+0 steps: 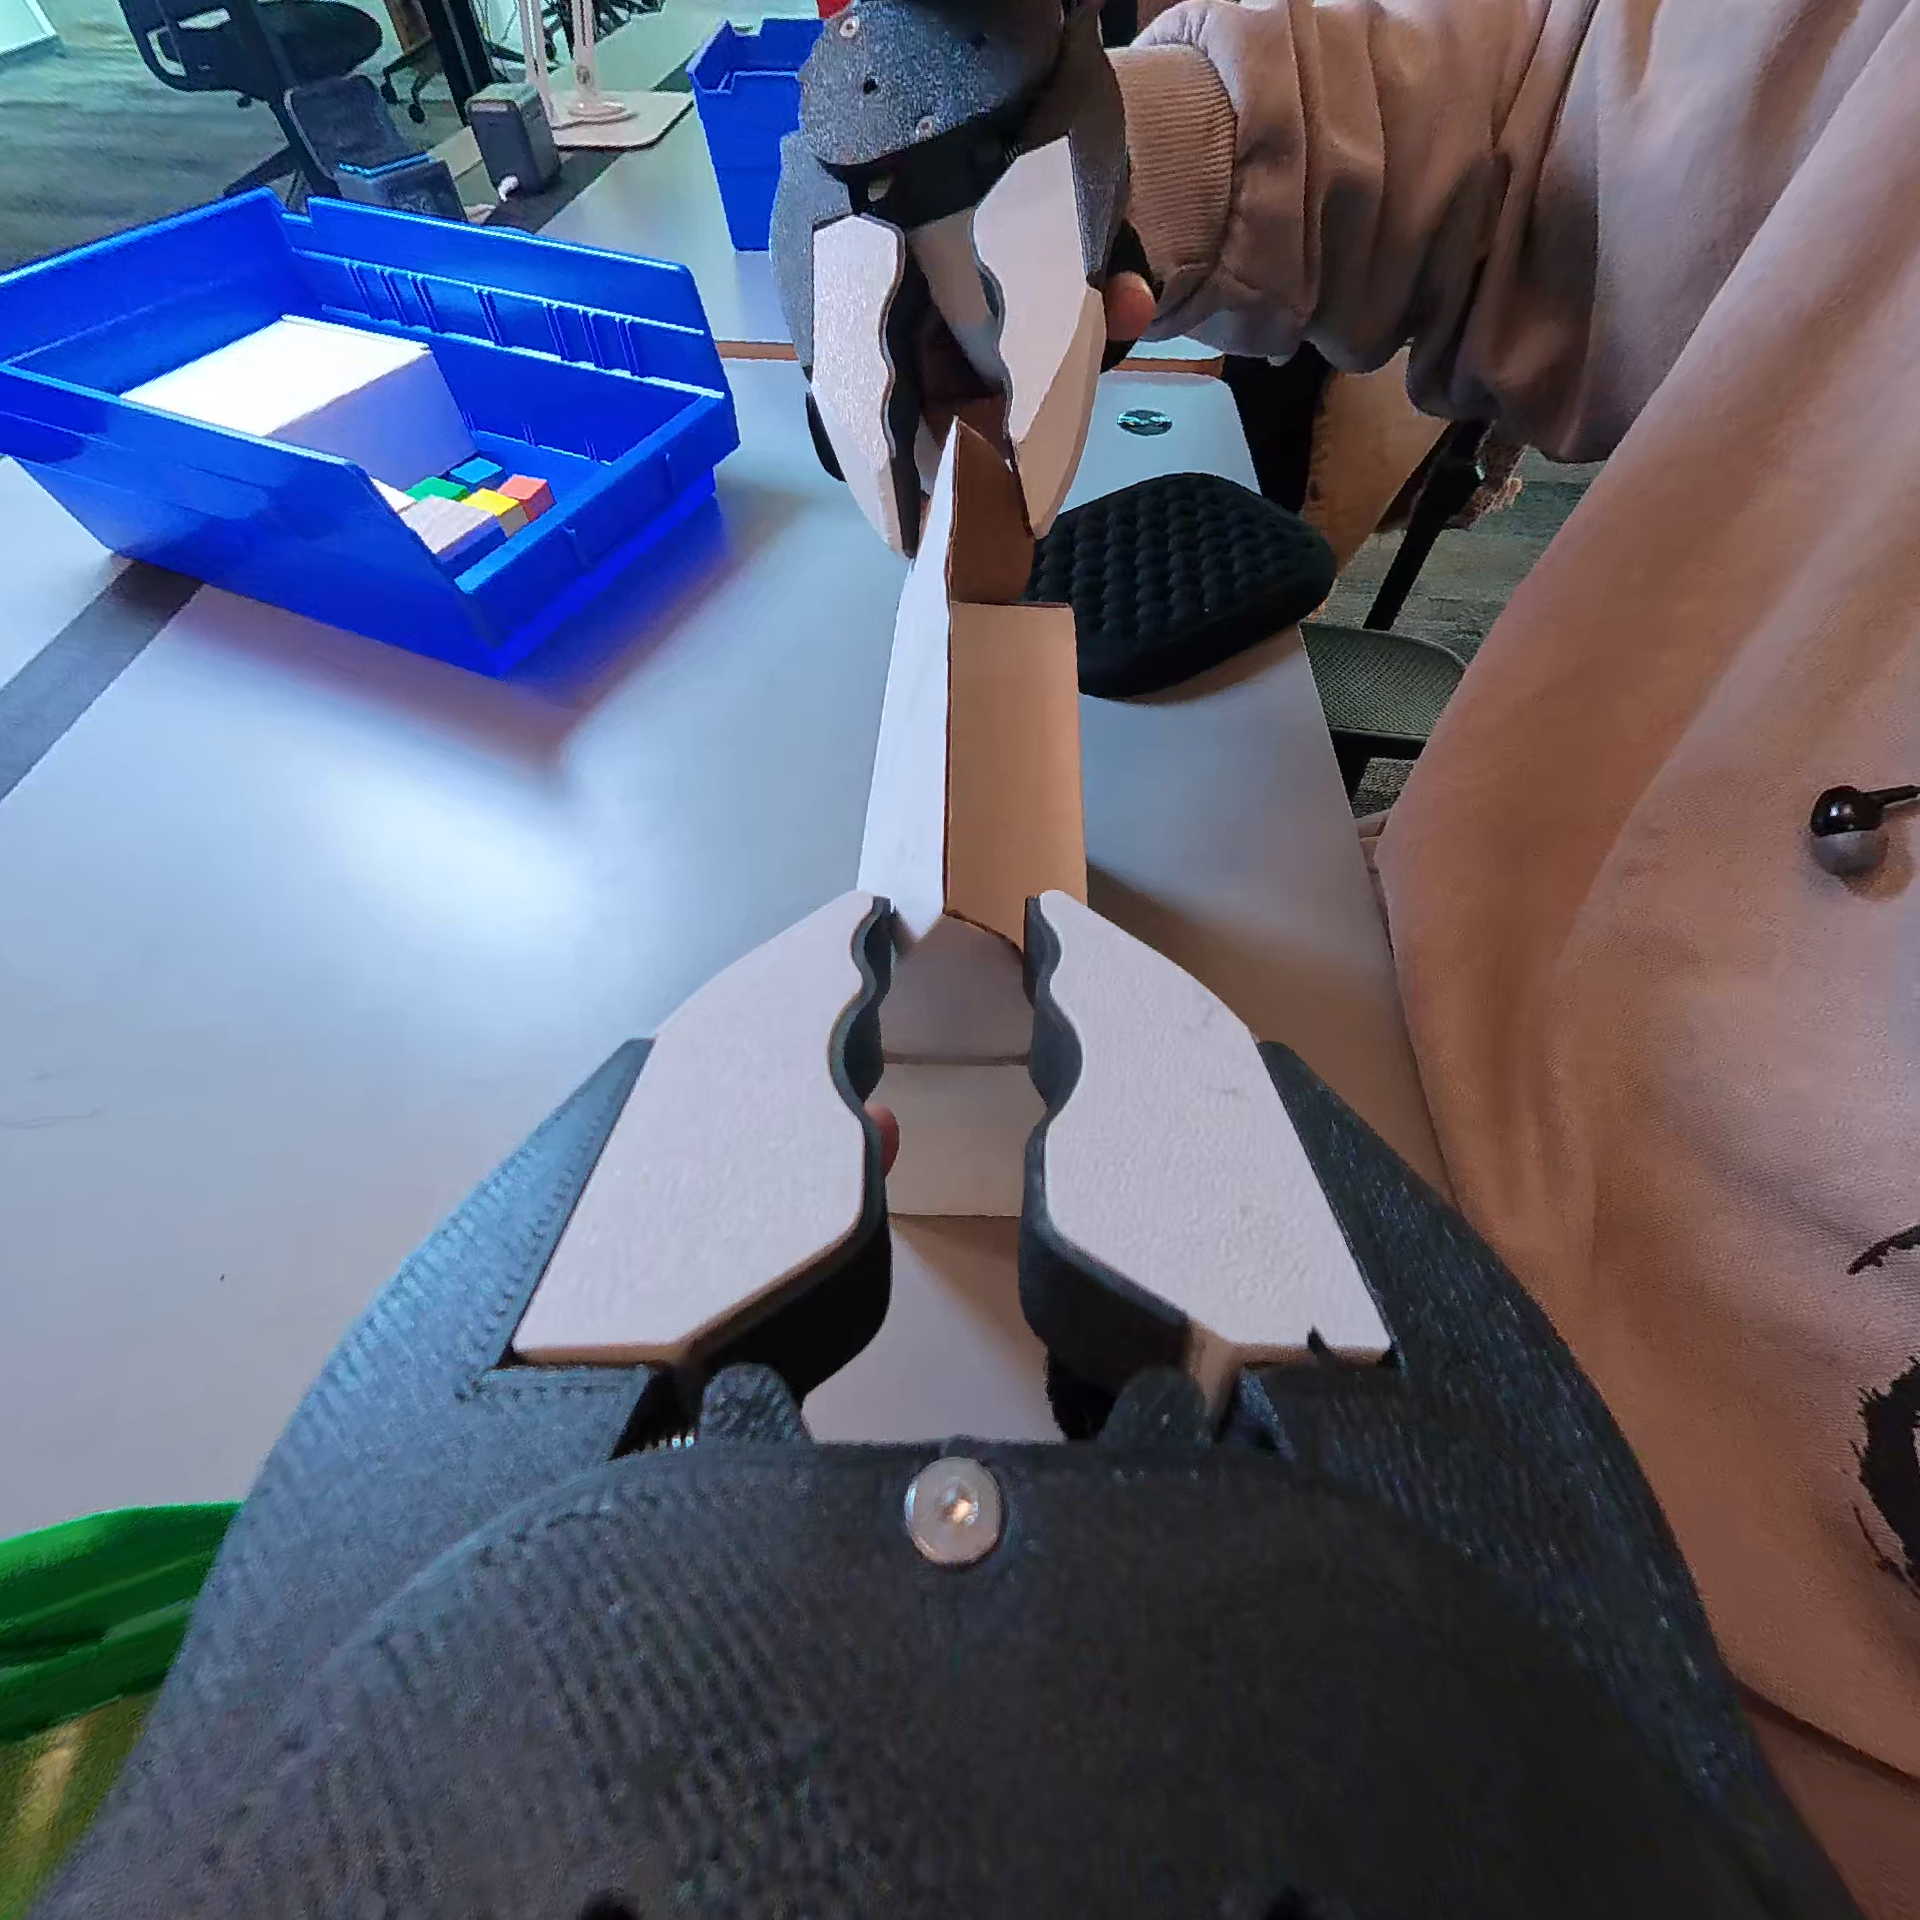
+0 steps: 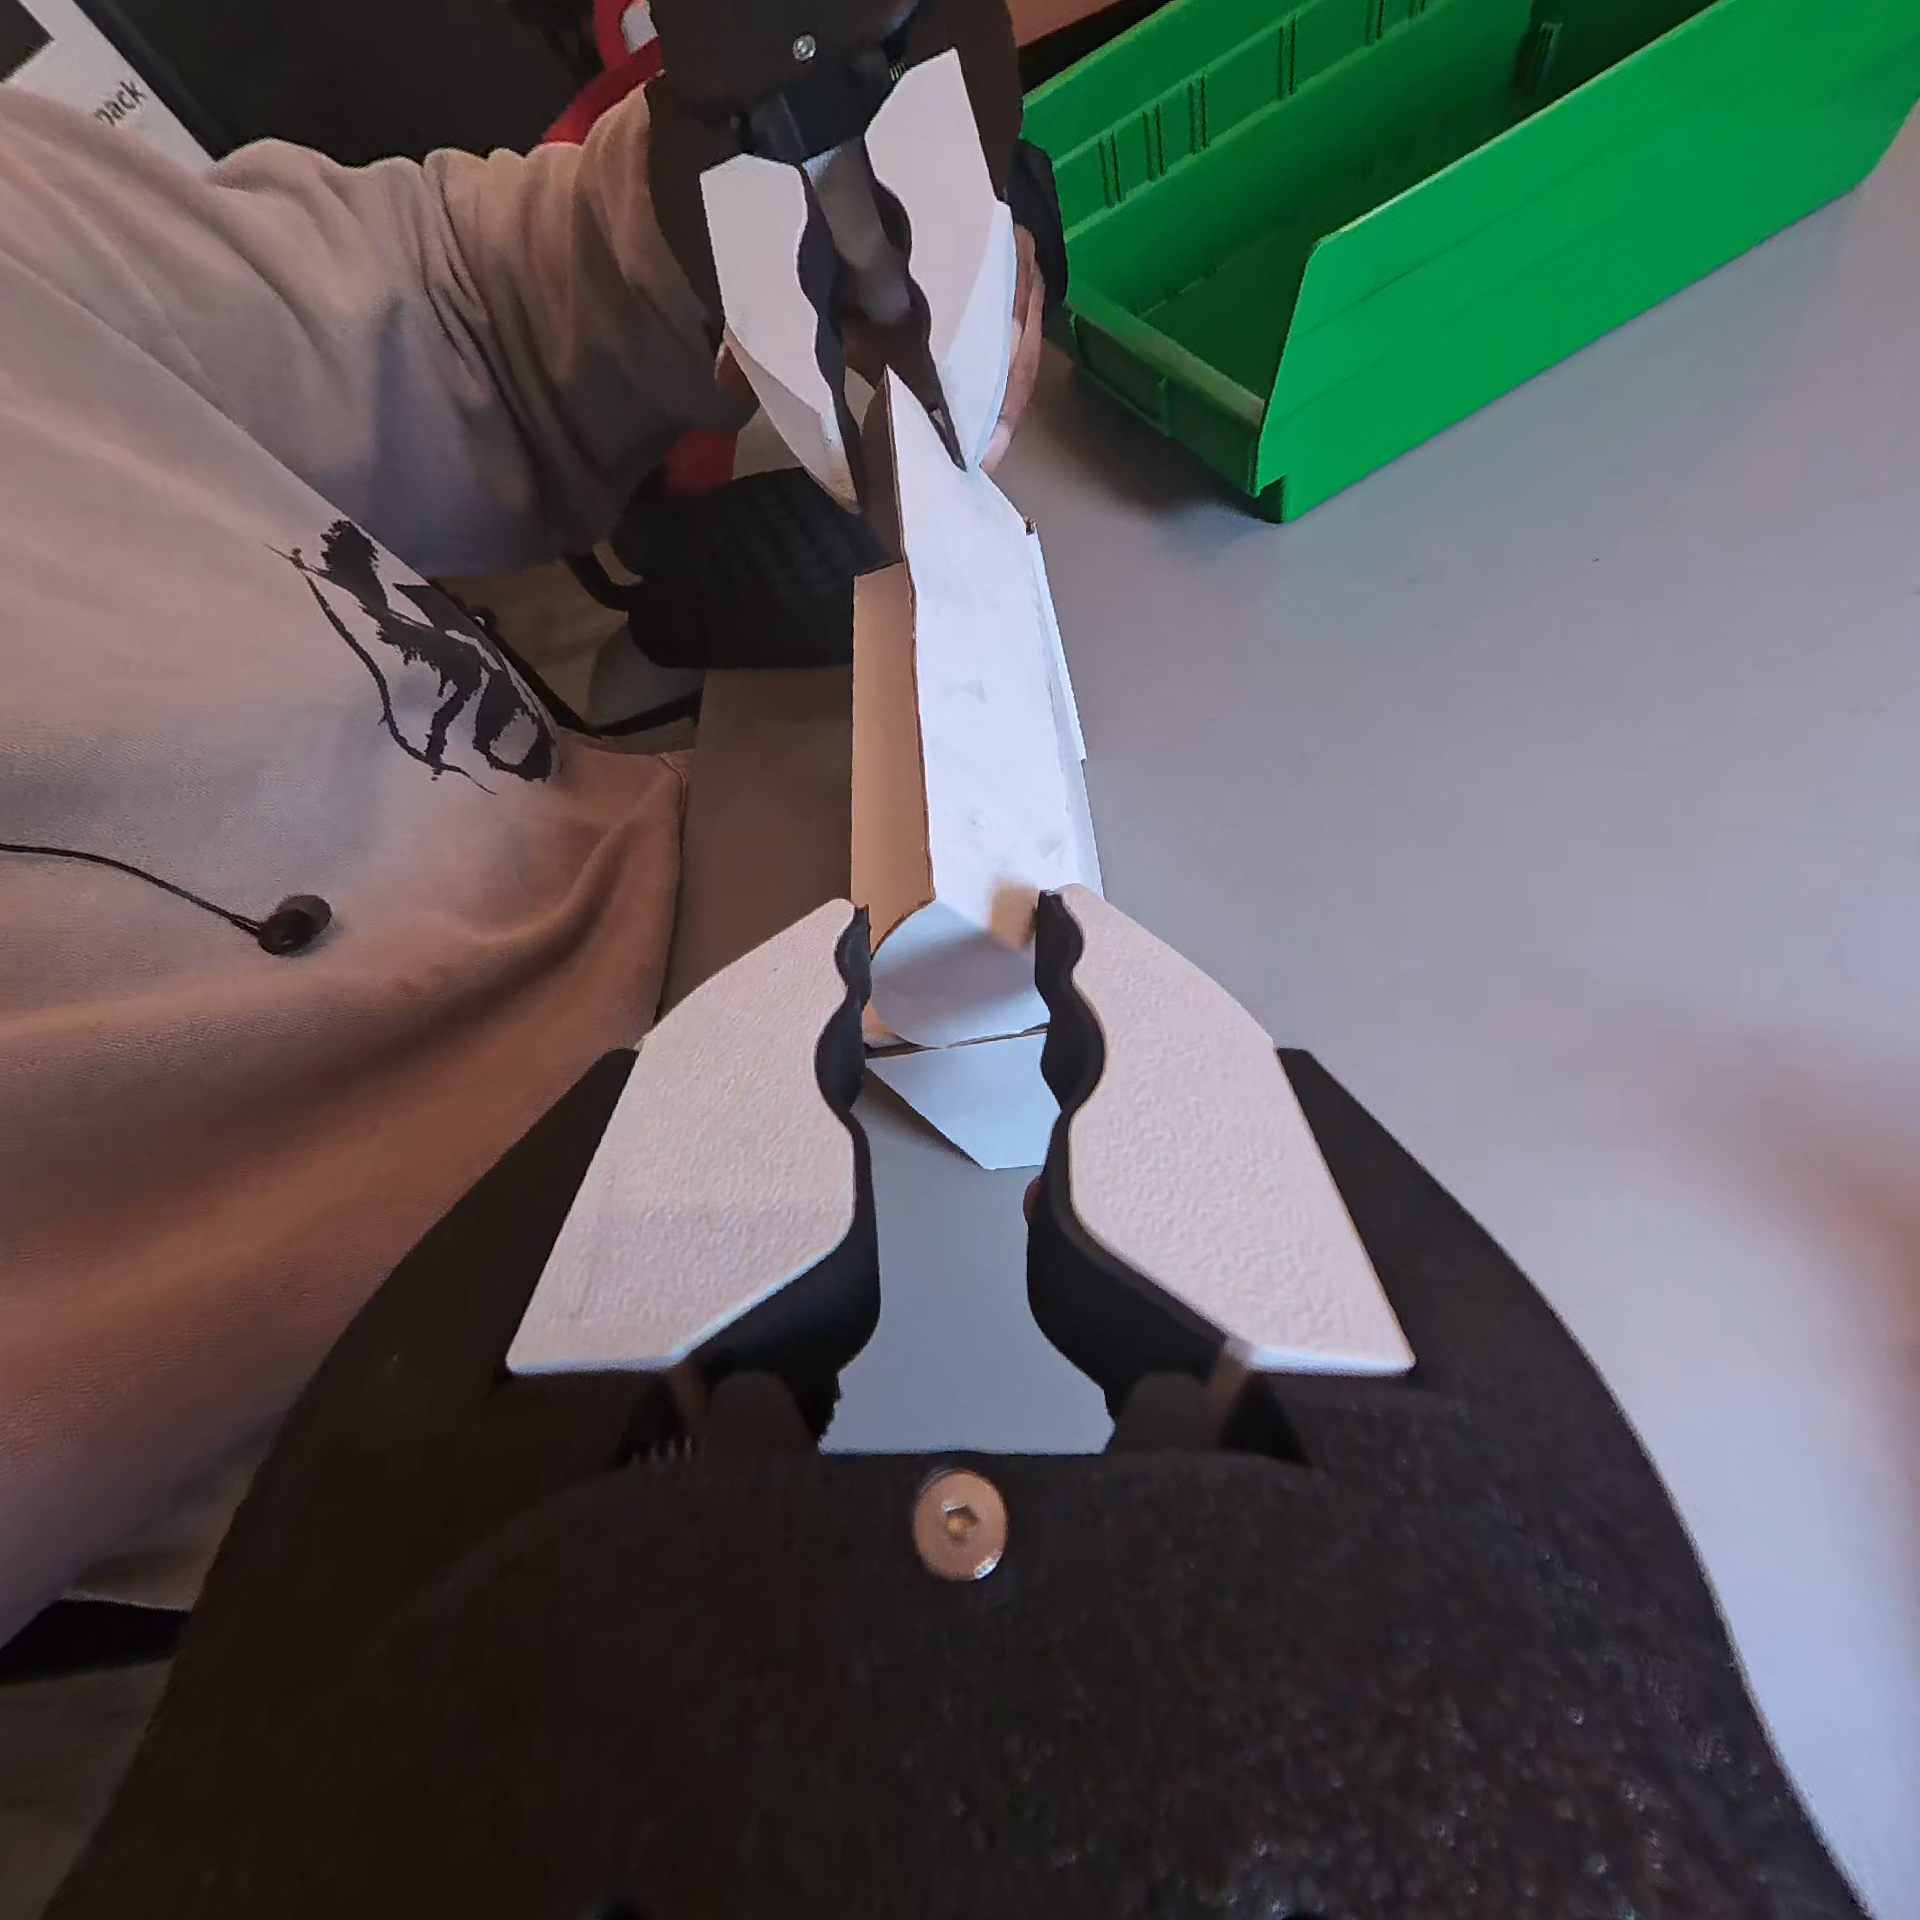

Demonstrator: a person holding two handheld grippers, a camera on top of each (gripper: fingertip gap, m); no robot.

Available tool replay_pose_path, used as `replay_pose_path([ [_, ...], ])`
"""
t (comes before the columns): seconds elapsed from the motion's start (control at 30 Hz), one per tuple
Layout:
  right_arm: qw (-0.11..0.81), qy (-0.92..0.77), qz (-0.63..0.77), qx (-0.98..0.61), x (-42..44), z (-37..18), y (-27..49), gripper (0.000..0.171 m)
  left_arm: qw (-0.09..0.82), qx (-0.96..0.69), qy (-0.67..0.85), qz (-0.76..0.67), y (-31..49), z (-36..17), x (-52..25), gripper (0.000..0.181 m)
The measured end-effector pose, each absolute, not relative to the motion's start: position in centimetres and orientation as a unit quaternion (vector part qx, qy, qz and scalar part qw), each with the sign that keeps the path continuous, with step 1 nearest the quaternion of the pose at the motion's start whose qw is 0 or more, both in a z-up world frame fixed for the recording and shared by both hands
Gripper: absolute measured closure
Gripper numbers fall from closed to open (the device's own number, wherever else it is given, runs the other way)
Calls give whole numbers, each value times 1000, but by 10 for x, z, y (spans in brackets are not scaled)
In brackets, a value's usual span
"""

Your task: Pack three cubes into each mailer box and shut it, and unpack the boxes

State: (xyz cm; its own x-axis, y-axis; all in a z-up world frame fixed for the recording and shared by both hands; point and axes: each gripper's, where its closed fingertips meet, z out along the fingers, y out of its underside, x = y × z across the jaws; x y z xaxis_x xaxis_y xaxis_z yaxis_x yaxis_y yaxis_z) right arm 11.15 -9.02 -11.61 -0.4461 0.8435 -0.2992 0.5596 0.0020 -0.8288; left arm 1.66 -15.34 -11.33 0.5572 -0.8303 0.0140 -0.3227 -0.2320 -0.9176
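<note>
A mailer box lid, white outside and brown inside, stands on edge between my two grippers near the table's front edge. My left gripper is closed on the side flap at one end of the lid. My right gripper is closed on the rounded flap at the other end. Each gripper also shows far off in the other's view: the right one and the left one. The lid shows white in the right wrist view. Several coloured cubes lie in a blue bin.
A white box lies in the blue bin, on the left of the table. A second blue bin stands farther back. A green bin stands on the other side. A black chair armrest and the person's beige sleeve are close by.
</note>
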Motion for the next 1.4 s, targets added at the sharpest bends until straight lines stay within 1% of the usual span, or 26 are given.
replay_pose_path([
  [0.17,142,-693,482,-517,111,-116,-91,141,483,-742,387,-259,-153,-114,17,157],
  [0.3,121,-668,488,-548,110,-115,-91,142,482,-746,381,-257,-153,-114,16,158],
  [0.37,130,-673,483,-545,109,-115,-91,143,480,-748,377,-261,-153,-114,16,158],
  [0.5,121,-646,489,-573,105,-113,-92,147,482,-750,371,-260,-153,-114,17,158],
  [0.67,141,-660,484,-557,102,-112,-93,151,484,-750,370,-258,-153,-114,17,158],
  [0.73,154,-681,507,-505,105,-99,-100,140,483,-749,371,-260,-153,-114,17,158],
  [0.77,179,-705,501,-470,109,-95,-100,135,483,-748,372,-262,-153,-114,17,158],
  [0.83,228,-750,462,-414,116,-94,-94,127,485,-746,373,-265,-154,-114,17,158],
  [0.9,248,-786,416,-385,121,-101,-89,123,485,-744,374,-267,-154,-114,17,157],
  [1.03,256,-809,378,-371,119,-117,-87,133,486,-741,375,-273,-154,-114,17,157],
  [1.13,228,-799,396,-392,118,-116,-88,141,485,-742,372,-277,-153,-114,17,157],
  [1.23,206,-778,418,-421,116,-116,-87,142,484,-744,374,-268,-153,-114,16,157],
  [1.4,202,-757,425,-455,115,-115,-87,143,484,-746,362,-279,-152,-114,15,157],
])
